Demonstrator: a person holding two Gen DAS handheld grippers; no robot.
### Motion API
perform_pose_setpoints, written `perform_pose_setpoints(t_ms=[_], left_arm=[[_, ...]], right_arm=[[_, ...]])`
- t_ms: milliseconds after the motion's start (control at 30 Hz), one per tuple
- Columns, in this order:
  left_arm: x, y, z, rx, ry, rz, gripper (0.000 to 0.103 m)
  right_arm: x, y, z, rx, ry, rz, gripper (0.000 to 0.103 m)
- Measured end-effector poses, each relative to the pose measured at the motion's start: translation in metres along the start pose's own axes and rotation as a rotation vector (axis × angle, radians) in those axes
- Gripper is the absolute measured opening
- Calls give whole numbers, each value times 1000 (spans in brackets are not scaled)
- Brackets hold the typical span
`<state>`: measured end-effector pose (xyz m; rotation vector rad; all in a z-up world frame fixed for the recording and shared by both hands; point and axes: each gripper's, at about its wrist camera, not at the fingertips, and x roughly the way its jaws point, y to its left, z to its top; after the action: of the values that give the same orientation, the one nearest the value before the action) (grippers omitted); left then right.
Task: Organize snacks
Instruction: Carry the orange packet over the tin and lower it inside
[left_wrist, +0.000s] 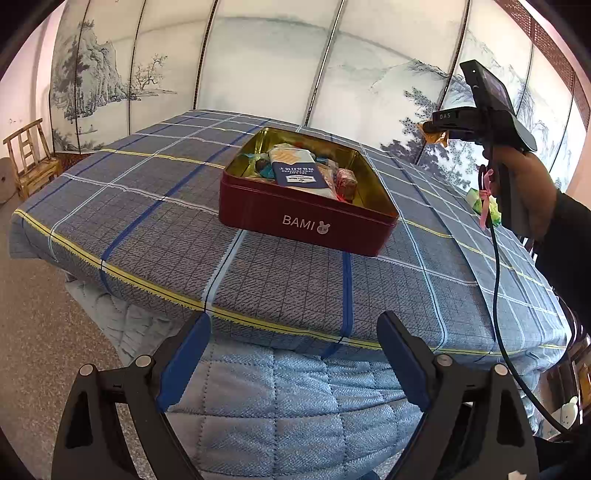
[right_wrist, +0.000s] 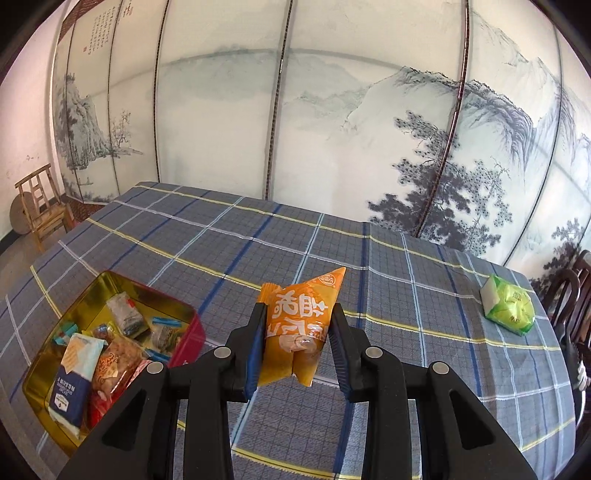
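Note:
A dark red BAMI tin (left_wrist: 306, 221) with a gold inside stands open on the plaid table and holds several wrapped snacks; it also shows in the right wrist view (right_wrist: 184, 317) at lower left. My right gripper (right_wrist: 297, 343) is shut on an orange snack packet (right_wrist: 295, 332) and holds it above the table, to the right of the tin. It shows in the left wrist view (left_wrist: 439, 127) high at the right. A green snack packet (right_wrist: 509, 304) lies on the table at far right. My left gripper (left_wrist: 293, 365) is open and empty, at the table's near edge.
The plaid blue tablecloth (left_wrist: 147, 221) covers the table, with a quilted layer hanging over the front edge. A wooden chair (left_wrist: 31, 162) stands at far left by the painted screen wall. Dark chairs (right_wrist: 572, 295) stand at the table's right side.

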<state>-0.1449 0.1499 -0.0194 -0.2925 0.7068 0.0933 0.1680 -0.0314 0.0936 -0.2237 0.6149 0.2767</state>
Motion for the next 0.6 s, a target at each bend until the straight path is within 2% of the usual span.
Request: perform_pose_setpoints(t_ms=[600], left_arm=[[-7, 19, -8, -50, -6, 6, 89]], right_arm=[[-17, 62, 11, -81, -17, 47, 34]])
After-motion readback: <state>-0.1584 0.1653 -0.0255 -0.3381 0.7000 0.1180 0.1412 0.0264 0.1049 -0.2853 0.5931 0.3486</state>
